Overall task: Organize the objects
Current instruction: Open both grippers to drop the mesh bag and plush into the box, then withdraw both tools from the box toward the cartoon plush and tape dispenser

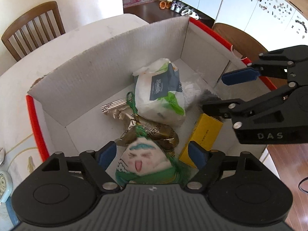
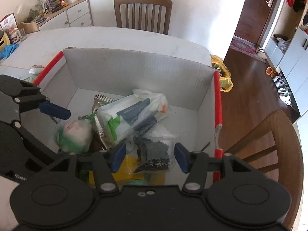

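A white cardboard box [image 1: 107, 65] with red edges stands on the table and holds several items. A green-haired doll [image 1: 144, 161] lies between the spread fingers of my left gripper [image 1: 152, 154], which is open over the box. A white tissue pack [image 1: 159, 94], a gold foil wrapper [image 1: 154, 130] and a yellow box [image 1: 206, 134] lie inside. My right gripper [image 2: 150, 156] is open above a clear bag of dark material [image 2: 156, 154]. The tissue pack [image 2: 132, 115] and the doll [image 2: 75, 132] also show in the right wrist view.
Wooden chairs stand at the table's far side [image 2: 142, 11] and right side [image 2: 269, 144]. A sideboard with clutter [image 2: 57, 5] stands at the back left. A yellow bag [image 2: 223, 73] lies on the wooden floor beyond the table.
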`<state>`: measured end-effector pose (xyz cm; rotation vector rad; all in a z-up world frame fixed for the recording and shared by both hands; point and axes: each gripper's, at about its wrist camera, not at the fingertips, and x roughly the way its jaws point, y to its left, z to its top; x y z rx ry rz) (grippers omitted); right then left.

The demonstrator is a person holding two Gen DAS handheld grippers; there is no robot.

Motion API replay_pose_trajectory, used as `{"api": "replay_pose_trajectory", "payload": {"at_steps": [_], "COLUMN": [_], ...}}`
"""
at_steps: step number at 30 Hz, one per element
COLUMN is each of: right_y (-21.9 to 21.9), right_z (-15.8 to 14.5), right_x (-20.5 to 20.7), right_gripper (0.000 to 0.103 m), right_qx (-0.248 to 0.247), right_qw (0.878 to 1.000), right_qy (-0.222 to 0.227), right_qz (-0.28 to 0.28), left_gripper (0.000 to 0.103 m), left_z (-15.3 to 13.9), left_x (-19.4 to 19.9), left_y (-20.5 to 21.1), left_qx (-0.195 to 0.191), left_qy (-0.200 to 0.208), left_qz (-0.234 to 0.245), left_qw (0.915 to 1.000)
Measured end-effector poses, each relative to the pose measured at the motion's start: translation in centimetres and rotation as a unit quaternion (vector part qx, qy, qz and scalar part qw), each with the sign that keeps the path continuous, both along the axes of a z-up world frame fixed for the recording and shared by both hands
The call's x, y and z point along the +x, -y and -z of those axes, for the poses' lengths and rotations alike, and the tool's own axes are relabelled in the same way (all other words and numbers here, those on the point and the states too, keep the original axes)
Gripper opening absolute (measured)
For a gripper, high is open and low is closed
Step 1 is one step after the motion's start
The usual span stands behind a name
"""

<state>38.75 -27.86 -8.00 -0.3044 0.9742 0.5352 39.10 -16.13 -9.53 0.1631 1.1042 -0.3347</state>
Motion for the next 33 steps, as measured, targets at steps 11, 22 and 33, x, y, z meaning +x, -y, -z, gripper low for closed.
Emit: {"api": "replay_pose_trajectory", "payload": {"at_steps": [11, 22, 33], "right_y": [2.2, 2.5, -0.6], "right_z": [-3.5, -7.8, -10.7], "right_x": [-2.1, -5.6, -9.1], "right_gripper": [0.057, 0.059, 0.074], "right_qx": [0.057, 0.123, 0.170], "right_qw": [0.998, 0.991, 0.981], "right_qy": [0.006, 0.034, 0.068], "right_qz": [0.024, 0.042, 0.061], "left_gripper": [0.082, 0.082, 0.087], "left_z": [-4.1, -8.2, -10.7], "left_x": [-2.7, -6.2, -9.0], "left_y": [-2.4, -4.8, -10.8], "left_qx": [-0.036, -0.071, -0.095], "left_qy": [0.053, 0.128, 0.164], "left_qz": [-0.022, -0.039, -0.057], "left_qw": [0.9977, 0.9884, 0.9803]}}
